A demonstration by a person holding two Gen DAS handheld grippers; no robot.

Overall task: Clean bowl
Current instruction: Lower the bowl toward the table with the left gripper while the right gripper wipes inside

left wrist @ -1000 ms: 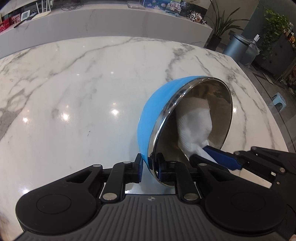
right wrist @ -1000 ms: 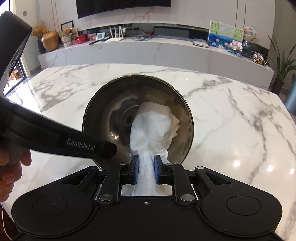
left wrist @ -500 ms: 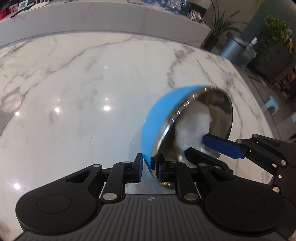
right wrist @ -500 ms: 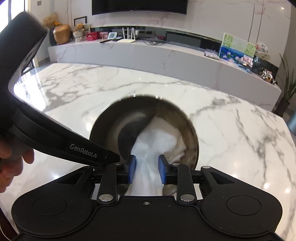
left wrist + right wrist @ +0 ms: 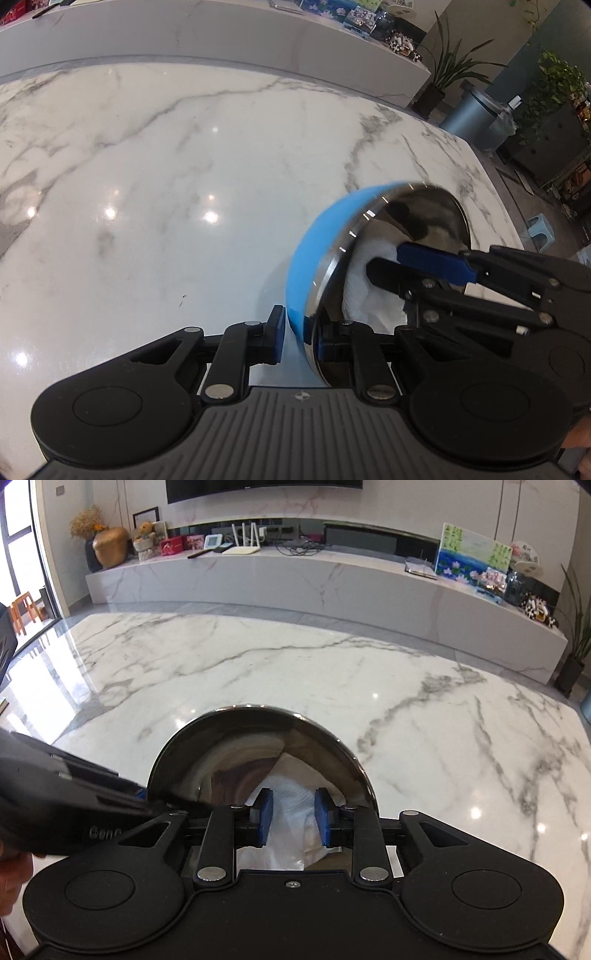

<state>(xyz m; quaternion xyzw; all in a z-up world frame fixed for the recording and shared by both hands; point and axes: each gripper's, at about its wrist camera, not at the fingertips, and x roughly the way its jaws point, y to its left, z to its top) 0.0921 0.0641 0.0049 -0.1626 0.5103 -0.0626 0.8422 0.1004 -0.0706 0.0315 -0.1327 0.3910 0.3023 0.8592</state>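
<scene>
Left wrist view alone shows the blue outside of the one bowl (image 5: pixel 314 266), tipped on its side over the marble table (image 5: pixel 147 184); the right wrist view shows only its steel inside. The left gripper (image 5: pixel 301 334) pinches the bowl's rim. The right gripper (image 5: pixel 291 818), jaws just closing, holds the single white paper towel (image 5: pixel 288 805) inside the bowl.

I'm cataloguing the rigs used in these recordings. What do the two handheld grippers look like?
Both match: the left gripper and the right gripper have matte black linkage arms with silver pivot screws, round black discs on either side, and blue finger pads. The left's body is ribbed grey; its side carries white lettering beginning "Gen". No cables or sleeves show.
</scene>
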